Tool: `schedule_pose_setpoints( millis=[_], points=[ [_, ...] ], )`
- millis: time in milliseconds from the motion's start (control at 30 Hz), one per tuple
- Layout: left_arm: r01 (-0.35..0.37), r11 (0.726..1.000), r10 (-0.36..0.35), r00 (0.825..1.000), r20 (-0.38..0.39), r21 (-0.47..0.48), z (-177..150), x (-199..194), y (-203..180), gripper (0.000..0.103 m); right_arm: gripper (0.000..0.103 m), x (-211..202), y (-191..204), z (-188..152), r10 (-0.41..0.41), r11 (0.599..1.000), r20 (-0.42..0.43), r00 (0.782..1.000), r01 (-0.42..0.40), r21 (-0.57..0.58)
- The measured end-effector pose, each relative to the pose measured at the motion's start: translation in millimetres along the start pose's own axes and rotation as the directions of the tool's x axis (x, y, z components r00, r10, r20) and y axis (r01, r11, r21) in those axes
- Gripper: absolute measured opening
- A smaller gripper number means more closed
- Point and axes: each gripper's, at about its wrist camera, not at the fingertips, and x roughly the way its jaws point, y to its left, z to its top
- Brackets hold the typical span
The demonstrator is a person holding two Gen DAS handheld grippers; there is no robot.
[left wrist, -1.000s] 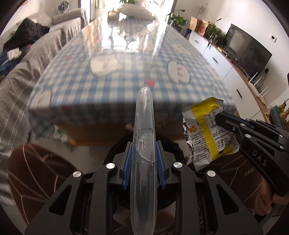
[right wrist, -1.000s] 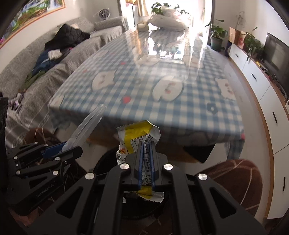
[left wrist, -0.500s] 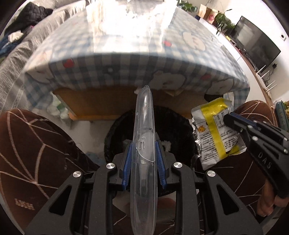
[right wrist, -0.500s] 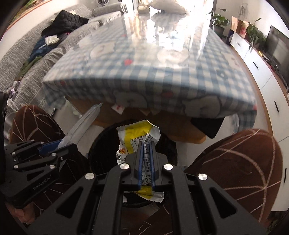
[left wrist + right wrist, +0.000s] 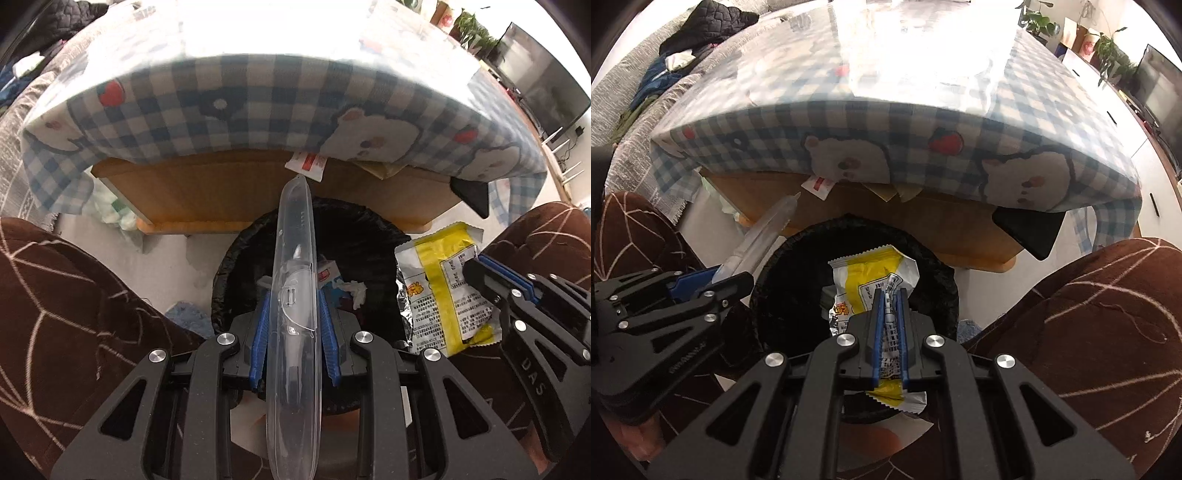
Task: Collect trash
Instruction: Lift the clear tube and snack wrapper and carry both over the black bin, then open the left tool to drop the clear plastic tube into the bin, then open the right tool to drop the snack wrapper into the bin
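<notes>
I've dropped both hands from tabletop height to just over the bin (image 5: pixel 236 258), so both pieces look ready to release. My left gripper (image 5: pixel 293 332) has its jaws clamped on the clear case (image 5: pixel 295 258); the right gripper (image 5: pixel 888 332), jaws pinched nearly together, holds the wrapper (image 5: pixel 875 273). Behind the bin hangs the checked cloth (image 5: pixel 258 103), brown cushions on either side.

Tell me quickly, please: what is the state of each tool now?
Left tool: closed on the clear plastic case, above the black bin.
Right tool: closed on the yellow snack wrapper, above the same bin.
</notes>
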Motion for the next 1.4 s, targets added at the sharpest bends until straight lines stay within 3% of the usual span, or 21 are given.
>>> schedule_pose_setpoints(
  millis=[700,733,800,933,1000,1167,1400],
  points=[
    [0.006,0.998,-0.001,0.997,-0.074,0.064,-3,35,-23,0.027,0.007,2,-19,1,-0.055,0.998,-0.042,0.998,0.056,0.029],
    [0.001,0.998,0.004,0.998,-0.069,0.068,-4,34,-25,0.029,0.007,2,-21,2,-0.056,0.998,-0.042,0.998,0.057,0.033],
    [-0.015,0.997,0.018,0.999,-0.049,0.071,-4,30,-25,0.053,0.007,2,-21,2,-0.055,0.998,-0.043,0.998,0.057,0.037],
    [-0.032,0.998,0.033,0.999,-0.018,0.061,-4,20,-20,0.067,0.007,1,-18,2,-0.052,0.998,-0.036,0.998,0.053,0.03],
    [-0.027,0.999,0.027,1.0,-0.001,0.04,-4,14,-15,0.08,0.008,0,-17,2,-0.049,0.998,-0.034,0.998,0.05,0.025],
    [-0.045,0.999,0.045,0.998,0.035,0.001,-1,3,3,0.095,0.008,1,-13,4,-0.038,0.999,-0.029,0.999,0.039,0.022],
    [-0.077,0.997,0.076,0.997,0.03,0.006,3,-2,16,0.097,0.008,9,0,8,-0.024,1.0,-0.037,0.999,0.024,0.002]
  ],
)
